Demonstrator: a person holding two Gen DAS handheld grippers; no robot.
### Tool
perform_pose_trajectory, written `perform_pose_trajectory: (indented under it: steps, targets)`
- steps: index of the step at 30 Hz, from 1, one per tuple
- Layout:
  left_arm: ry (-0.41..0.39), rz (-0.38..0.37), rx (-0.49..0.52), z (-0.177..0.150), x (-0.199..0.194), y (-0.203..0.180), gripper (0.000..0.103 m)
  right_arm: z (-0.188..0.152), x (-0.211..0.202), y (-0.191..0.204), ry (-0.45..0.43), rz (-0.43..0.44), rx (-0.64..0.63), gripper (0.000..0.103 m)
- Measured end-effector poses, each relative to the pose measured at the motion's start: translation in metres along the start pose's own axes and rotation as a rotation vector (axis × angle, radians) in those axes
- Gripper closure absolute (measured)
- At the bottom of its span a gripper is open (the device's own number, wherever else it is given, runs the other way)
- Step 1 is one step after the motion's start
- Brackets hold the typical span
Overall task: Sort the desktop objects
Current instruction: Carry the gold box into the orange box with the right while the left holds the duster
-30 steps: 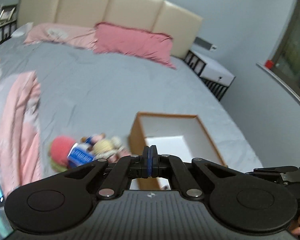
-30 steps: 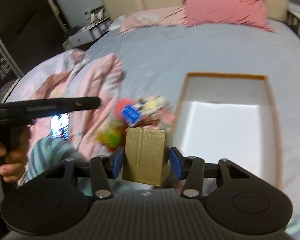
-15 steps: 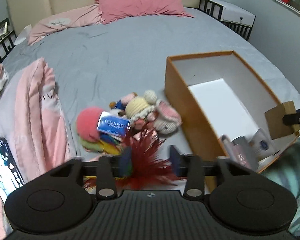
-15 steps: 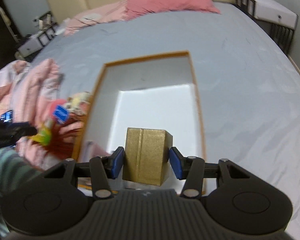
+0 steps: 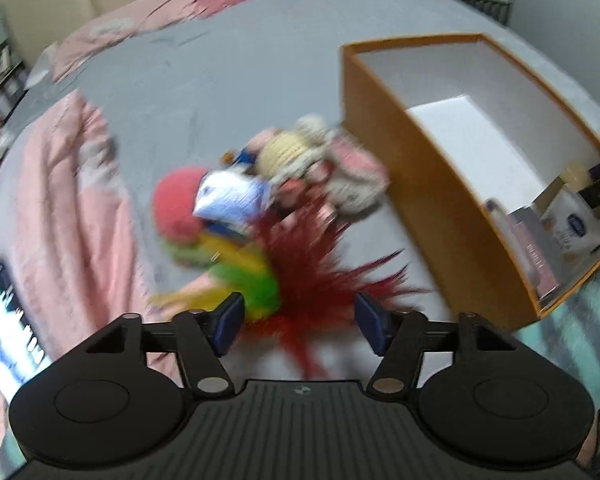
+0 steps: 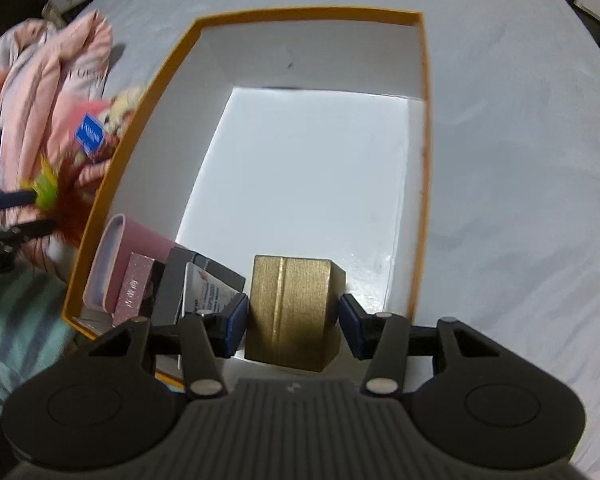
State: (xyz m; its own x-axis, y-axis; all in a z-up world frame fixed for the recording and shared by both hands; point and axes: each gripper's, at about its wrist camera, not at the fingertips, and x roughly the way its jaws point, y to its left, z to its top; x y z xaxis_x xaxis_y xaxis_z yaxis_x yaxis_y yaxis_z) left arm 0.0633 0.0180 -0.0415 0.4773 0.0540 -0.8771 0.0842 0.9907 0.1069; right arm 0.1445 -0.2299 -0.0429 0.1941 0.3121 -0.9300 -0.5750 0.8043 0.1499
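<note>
- Red and green feathers of a fluffy toy (image 5: 300,276) fan out between the pads of the left gripper (image 5: 300,318) in the left wrist view. Its jaws are opening and already stand wide, with no pad pressing the feathers. The pick-up is judged to be just starting: the next move calls for settling lower over the toy and closing on it.
- At twelve o'clock of that toy lies a blurred heap of soft plush toys (image 5: 300,172). At two o'clock stands the orange cardboard box with white lining (image 5: 432,184).
- Gold, ribbed and square, a small gift box (image 6: 290,312) sits clamped in the right gripper (image 6: 292,330) in the right wrist view, over the near end of the orange box (image 6: 420,160). Placing is the step; lowering and release come next.
- Only this view shows the pink case (image 6: 120,264) and dark cartons at nine o'clock inside.
</note>
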Motion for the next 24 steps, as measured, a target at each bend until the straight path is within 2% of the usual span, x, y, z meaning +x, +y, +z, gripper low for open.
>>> perform_pose_trajectory:
  steps: [3,6,7,9,15,22,24]
  targets:
    - [0.083,0.024,-0.079,-0.005,0.004,0.012,0.028,0.009,0.009,0.007,0.032,0.017,-0.044,0.051]
    - [0.116,-0.047,-0.117,-0.009,0.011,0.017,0.028,0.013,0.014,0.013,0.051,-0.02,-0.116,0.051]
    - [0.118,-0.049,-0.119,-0.008,0.014,0.016,0.028,0.014,0.016,0.013,0.06,-0.024,-0.131,0.051]
    - [0.096,-0.044,-0.11,-0.005,0.019,0.012,0.028,0.016,0.017,0.014,0.076,-0.027,-0.159,0.051]
    - [0.117,-0.01,-0.109,0.011,0.042,0.001,0.028,0.013,0.017,0.023,0.103,-0.009,-0.218,0.051]
    - [0.037,0.024,-0.135,0.021,0.046,0.0,0.028,0.011,0.028,0.021,0.147,0.001,-0.231,0.051]
    - [0.026,0.019,-0.148,0.021,0.045,0.001,0.038,0.011,0.03,0.02,0.155,0.007,-0.224,0.051]
